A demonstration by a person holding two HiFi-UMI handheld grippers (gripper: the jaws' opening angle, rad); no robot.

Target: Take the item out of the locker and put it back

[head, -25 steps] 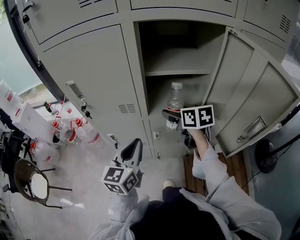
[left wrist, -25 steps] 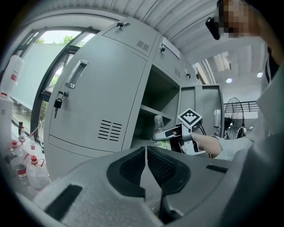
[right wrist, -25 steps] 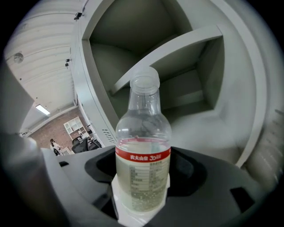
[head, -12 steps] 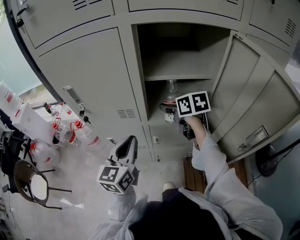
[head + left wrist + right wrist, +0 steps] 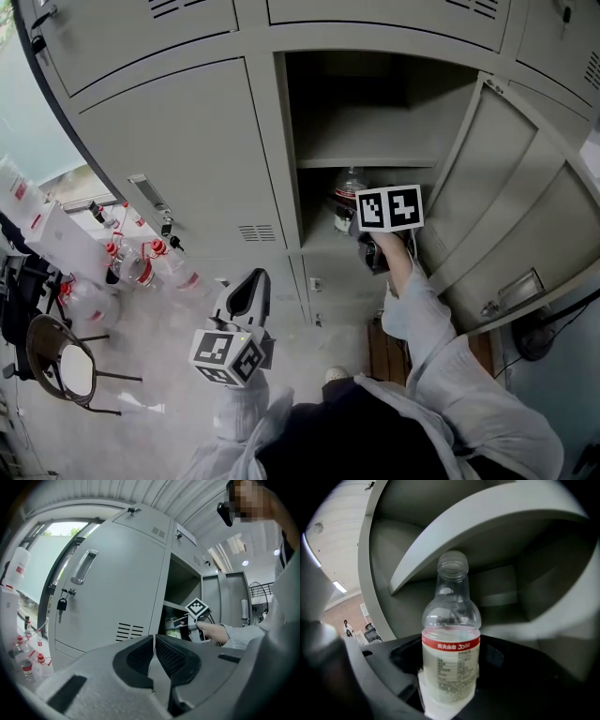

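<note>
Bottle [image 5: 451,620]: red label band, white print, "30" legible; clamped in right gripper [image 5: 451,679]. Left gripper [image 5: 153,645] closed, empty.

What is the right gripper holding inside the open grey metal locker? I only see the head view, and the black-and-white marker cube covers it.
Observer: The right gripper view shows the right gripper closed on a clear plastic bottle with a red band around its white label.
Operator: Is there anything in it?
Observer: Yes, pale liquid seems to fill it up to about the red band; above that it looks clear.
Operator: Is the left gripper holding something too?
Observer: No. The left gripper view shows the left gripper with its jaws together and nothing between them.
</note>
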